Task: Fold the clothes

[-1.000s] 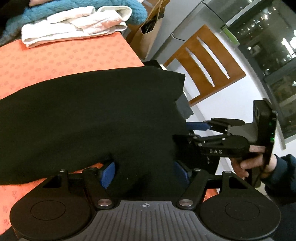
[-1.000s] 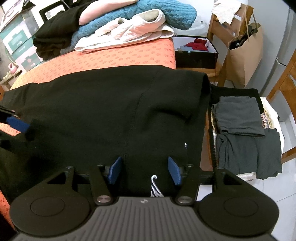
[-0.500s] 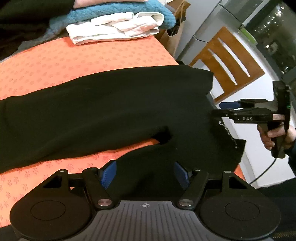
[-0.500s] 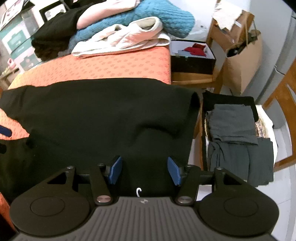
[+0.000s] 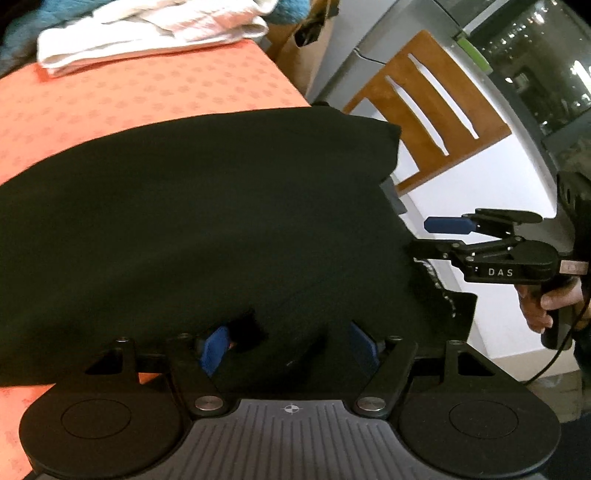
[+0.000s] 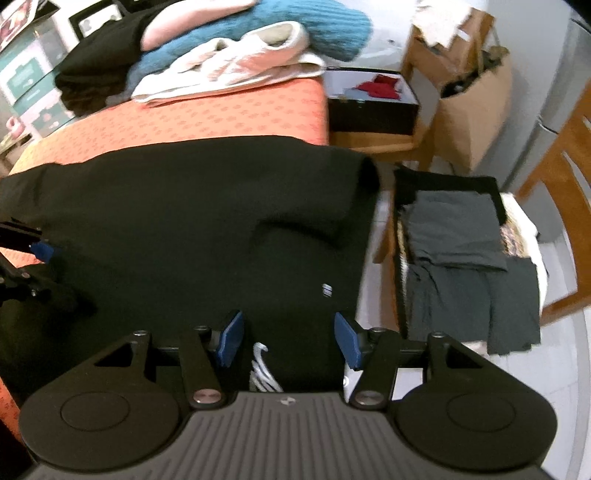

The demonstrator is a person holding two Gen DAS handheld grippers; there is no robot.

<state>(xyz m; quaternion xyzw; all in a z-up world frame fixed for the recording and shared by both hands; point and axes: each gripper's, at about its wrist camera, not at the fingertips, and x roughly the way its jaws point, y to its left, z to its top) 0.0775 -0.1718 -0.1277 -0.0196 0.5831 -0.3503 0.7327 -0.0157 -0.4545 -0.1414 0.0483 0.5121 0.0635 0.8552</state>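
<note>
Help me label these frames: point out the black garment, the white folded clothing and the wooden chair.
black garment (image 5: 221, 221), left wrist view, middle of the cloth.
white folded clothing (image 5: 147, 33), left wrist view, top layer.
wooden chair (image 5: 424, 107), left wrist view, backrest slat.

Wooden chair (image 5: 424, 110), white floor (image 6: 561, 306), brown paper bag (image 6: 476, 107), dark window (image 5: 535, 66)

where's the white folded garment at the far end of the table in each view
Left wrist view: the white folded garment lies at the top left, on the orange tablecloth, beyond the black garment.
Right wrist view: it sits at top centre, against the blue knit.
Shared landmark: the black garment spread across the orange tablecloth, just in front of it in both.
</note>
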